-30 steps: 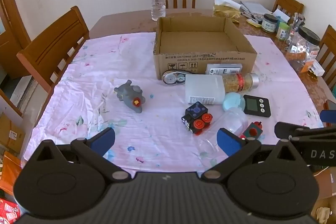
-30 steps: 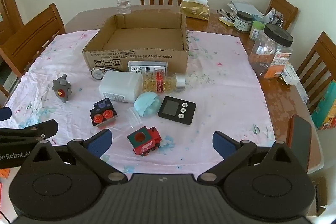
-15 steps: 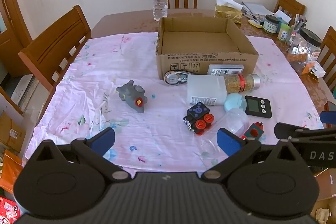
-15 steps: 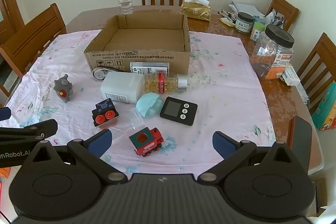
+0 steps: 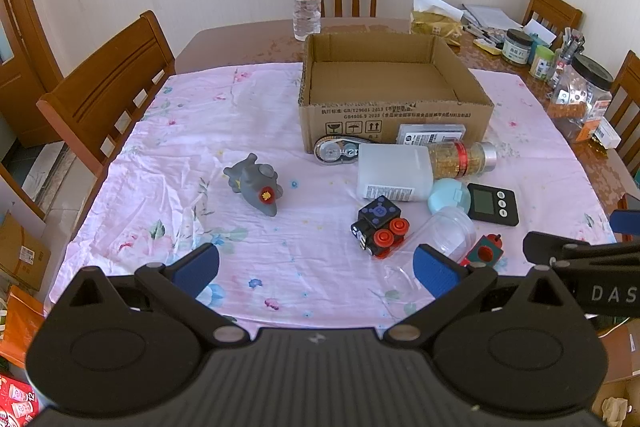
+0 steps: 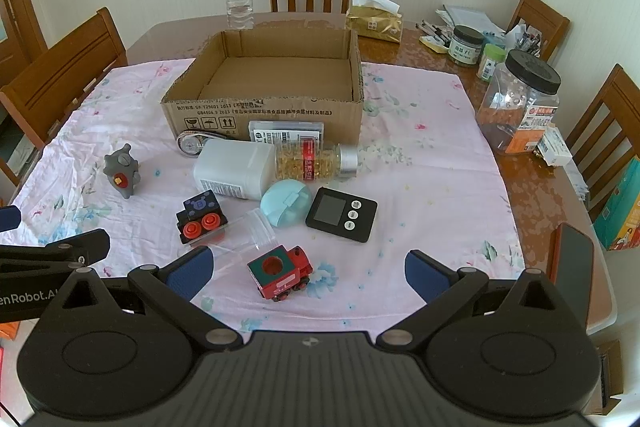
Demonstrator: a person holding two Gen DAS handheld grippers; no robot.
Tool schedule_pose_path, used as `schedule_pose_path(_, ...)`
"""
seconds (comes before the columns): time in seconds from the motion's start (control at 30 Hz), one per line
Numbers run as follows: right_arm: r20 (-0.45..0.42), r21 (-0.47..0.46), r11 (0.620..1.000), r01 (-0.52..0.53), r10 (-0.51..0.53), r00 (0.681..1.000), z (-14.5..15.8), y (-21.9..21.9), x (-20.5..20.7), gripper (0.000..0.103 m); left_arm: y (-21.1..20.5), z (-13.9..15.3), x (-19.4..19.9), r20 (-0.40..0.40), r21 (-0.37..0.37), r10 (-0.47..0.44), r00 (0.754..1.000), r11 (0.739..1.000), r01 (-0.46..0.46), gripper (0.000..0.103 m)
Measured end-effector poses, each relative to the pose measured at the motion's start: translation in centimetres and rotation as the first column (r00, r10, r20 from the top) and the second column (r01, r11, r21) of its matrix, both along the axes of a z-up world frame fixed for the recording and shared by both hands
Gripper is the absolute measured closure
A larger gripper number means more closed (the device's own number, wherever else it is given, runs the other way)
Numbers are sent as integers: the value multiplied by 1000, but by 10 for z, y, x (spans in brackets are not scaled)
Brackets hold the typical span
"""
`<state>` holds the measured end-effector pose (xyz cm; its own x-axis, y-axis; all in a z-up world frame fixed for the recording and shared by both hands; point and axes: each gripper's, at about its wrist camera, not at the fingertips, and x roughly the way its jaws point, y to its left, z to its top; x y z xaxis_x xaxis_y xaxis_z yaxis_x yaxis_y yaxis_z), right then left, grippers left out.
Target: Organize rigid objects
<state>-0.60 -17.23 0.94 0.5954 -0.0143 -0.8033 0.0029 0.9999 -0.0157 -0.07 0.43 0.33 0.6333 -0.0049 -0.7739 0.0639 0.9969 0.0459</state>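
Two grippers sit at the near edge of the table, and I see both with jaws spread wide and nothing between them: my left gripper (image 5: 316, 269) hovers over the pink floral cloth (image 5: 240, 131), my right gripper (image 6: 306, 269) just short of the red and green toy train (image 6: 281, 273). Ahead of me the open cardboard box (image 6: 264, 111) holds nothing I can make out. All the loose pieces lie on the cloth in front of it: a tape measure (image 6: 192, 143) and a flat white case (image 6: 286, 133) touching the box's front wall, a white bottle (image 6: 234, 169) lying on its side end to end with a jar of yellow capsules (image 6: 316, 159), a light blue round case (image 6: 286, 203) just beside a black timer (image 6: 341, 214), a black toy block with red wheels (image 6: 201, 217), and a clear plastic jar (image 6: 256, 227) on its side. Off to the left, well apart from the cluster, lies a grey toy figure (image 5: 256, 183). A water bottle (image 5: 306, 1) stands on the bare table behind the box.
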Motion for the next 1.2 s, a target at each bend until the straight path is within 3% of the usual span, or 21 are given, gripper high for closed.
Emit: schedule_pose_path(1.2, 21, -5, 1000, -4, 5, 1000, 6, -2, -7, 0, -3, 9, -8, 24, 6, 4, 1000, 1000, -4, 1)
